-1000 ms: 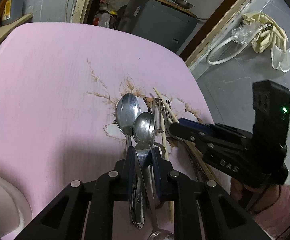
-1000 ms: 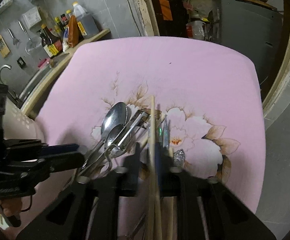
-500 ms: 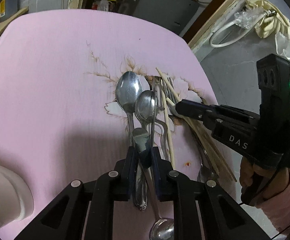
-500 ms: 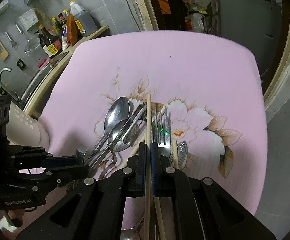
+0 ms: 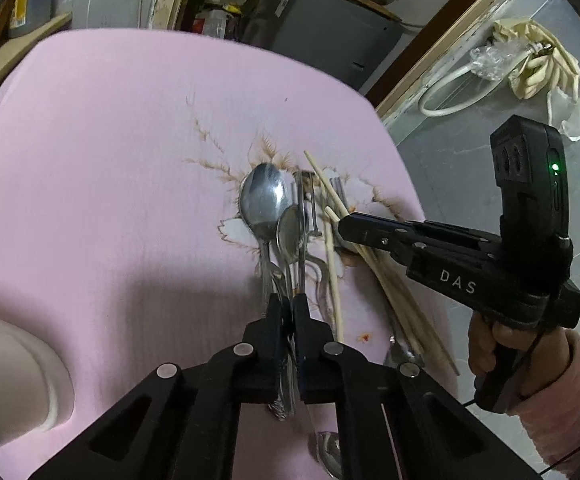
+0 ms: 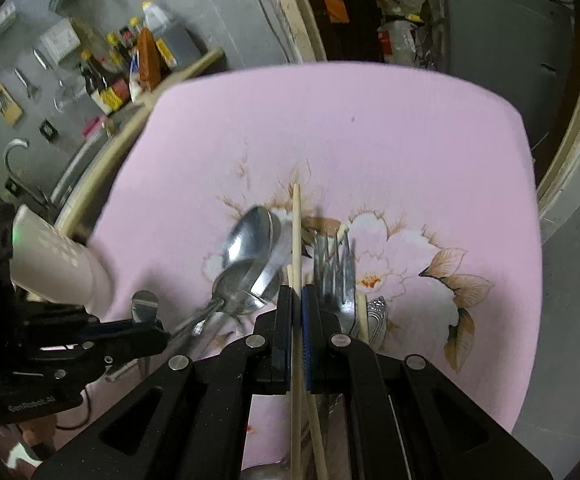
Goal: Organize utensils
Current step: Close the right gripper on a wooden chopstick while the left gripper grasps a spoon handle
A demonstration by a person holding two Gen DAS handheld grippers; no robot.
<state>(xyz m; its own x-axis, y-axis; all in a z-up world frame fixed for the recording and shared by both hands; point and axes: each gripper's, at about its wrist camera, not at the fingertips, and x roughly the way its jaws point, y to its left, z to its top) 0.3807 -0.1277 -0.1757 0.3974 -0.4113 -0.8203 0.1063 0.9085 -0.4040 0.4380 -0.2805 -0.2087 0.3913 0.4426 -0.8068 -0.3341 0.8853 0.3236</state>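
- Two grippers at work over one heap of cutlery on the pink floral cloth [image 5: 102, 168]; we log each in turn.
- Left gripper [image 5: 289, 309]: jaws clenched on the thin steel handles of the spoons [image 5: 268, 206]. Their long axis runs straight ahead of it, bowls far from us, handles near; how many handles are truly pinched we cannot tell.
- Right gripper [image 6: 296, 300]: jaws clamped on a single chopstick [image 6: 297, 232], which passes through the grip lengthwise, tip pointing forward, tail trailing back under the body.
- Key relation: chopstick and spoons lie nearly parallel and just beside one another, the spoon bowls to the left of the chopstick in the right wrist view. We judge any pull should run along those axes, each hand to its own side, to avoid raking the neighbours.
- Fork [image 6: 336, 276]: polished metal, tines forward, just right of the right gripper's jaws, ungrasped.
- Loose chopsticks [image 5: 404, 304]: pale wood, slender, matte, fanned beneath the right gripper.
- Spoons: mirror-bright, smooth, oval; likely slippery in the pads.
- White holder [image 6: 52, 264]: perforated wall, at the cloth's left edge, nearer the left hand; we take it for the destination.
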